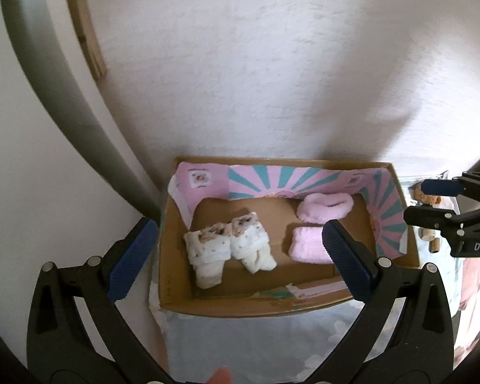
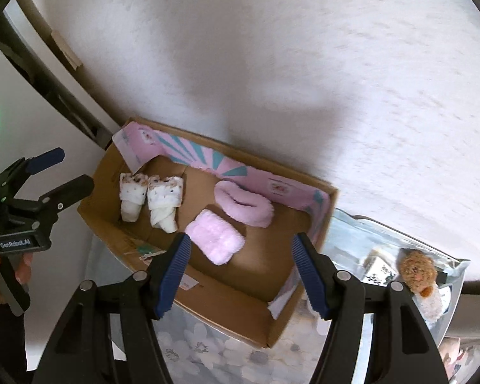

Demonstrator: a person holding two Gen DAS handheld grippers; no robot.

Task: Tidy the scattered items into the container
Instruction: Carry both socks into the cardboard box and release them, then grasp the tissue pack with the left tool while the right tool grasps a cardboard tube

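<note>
A cardboard box [image 1: 176, 256] with a pink and teal lining stands against the wall; it also shows in the right wrist view [image 2: 265, 323]. Inside lie two white rolled socks [image 1: 227, 246] [image 2: 150, 198] and two pink fluffy pieces [image 1: 323, 208] [image 2: 240, 206], the nearer one [image 2: 214, 240] in front. My left gripper [image 1: 240, 256] is open and empty above the box's near side. My right gripper [image 2: 240, 272] is open and empty over the box's right half. A brown plush toy [image 2: 416, 268] lies outside the box to the right, on a shiny bag.
The box sits on a floral cloth [image 2: 208, 345]. A shiny plastic bag [image 2: 368, 230] with small items lies right of the box. A white textured wall [image 1: 272, 64] is behind, and a grey curved bar [image 1: 64, 96] runs at the left.
</note>
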